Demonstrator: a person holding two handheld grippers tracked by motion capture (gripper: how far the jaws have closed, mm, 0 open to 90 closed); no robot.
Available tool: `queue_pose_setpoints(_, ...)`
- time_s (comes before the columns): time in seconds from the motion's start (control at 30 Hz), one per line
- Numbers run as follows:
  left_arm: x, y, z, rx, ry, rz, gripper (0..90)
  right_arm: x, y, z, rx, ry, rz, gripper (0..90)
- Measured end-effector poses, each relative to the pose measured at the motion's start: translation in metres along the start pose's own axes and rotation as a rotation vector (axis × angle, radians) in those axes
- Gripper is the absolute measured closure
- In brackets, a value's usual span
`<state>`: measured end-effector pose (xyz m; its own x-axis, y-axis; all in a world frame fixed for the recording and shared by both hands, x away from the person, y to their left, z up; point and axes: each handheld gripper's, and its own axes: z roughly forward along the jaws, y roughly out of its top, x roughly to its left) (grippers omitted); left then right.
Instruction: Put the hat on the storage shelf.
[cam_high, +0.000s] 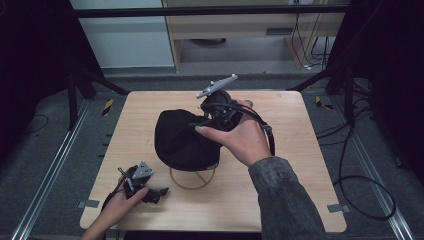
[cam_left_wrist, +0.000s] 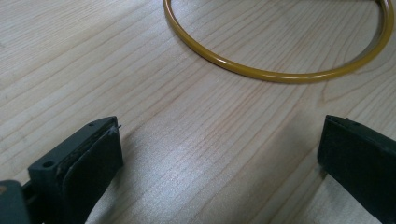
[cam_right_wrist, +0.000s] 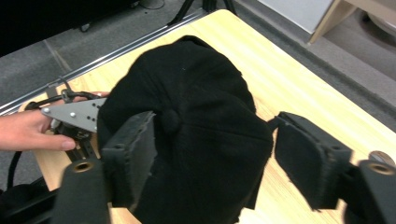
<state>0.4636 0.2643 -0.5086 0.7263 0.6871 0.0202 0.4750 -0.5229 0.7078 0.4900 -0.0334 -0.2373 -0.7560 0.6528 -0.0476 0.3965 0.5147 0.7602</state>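
A black cap (cam_high: 181, 141) rests on a yellow wire ring stand (cam_high: 192, 182) in the middle of the wooden table (cam_high: 285, 200). My right gripper (cam_high: 201, 124) hangs over the cap's far right side, tilted down at it. In the right gripper view, the right gripper (cam_right_wrist: 212, 135) is open, its jaws wide apart on either side of the cap's crown (cam_right_wrist: 196, 88). My left gripper (cam_high: 159, 192) lies low on the table at the front left. It is open (cam_left_wrist: 219, 140) and nothing sits between its jaws. The yellow ring (cam_left_wrist: 275, 74) lies just beyond them.
Black cables trail from the right gripper across the table's right side and onto the grey floor (cam_high: 367, 165). Metal rails (cam_high: 55, 170) flank the table. The left hand with its grey plate (cam_right_wrist: 74, 114) appears beyond the cap.
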Motion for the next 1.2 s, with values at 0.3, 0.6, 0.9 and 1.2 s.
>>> queue_pose_setpoints(0.3,0.000,0.000,0.000,0.000,0.000,0.000,0.0,-0.006,-0.011,-0.005,0.015,-0.045,0.025,9.2)
queue_pose_setpoints(0.6,0.000,0.000,0.000,-0.001,0.000,0.000,0.0,-0.015,-0.026,-0.019,-0.007,-0.070,0.043,5.8)
queue_pose_setpoints(0.9,0.000,0.000,0.000,0.001,0.000,0.002,0.0,-0.022,-0.051,-0.034,-0.017,-0.115,0.052,10.5)
queue_pose_setpoints(1.2,0.000,0.000,0.000,0.000,0.000,0.003,0.0,-0.027,-0.088,-0.038,-0.024,-0.142,0.053,10.8)
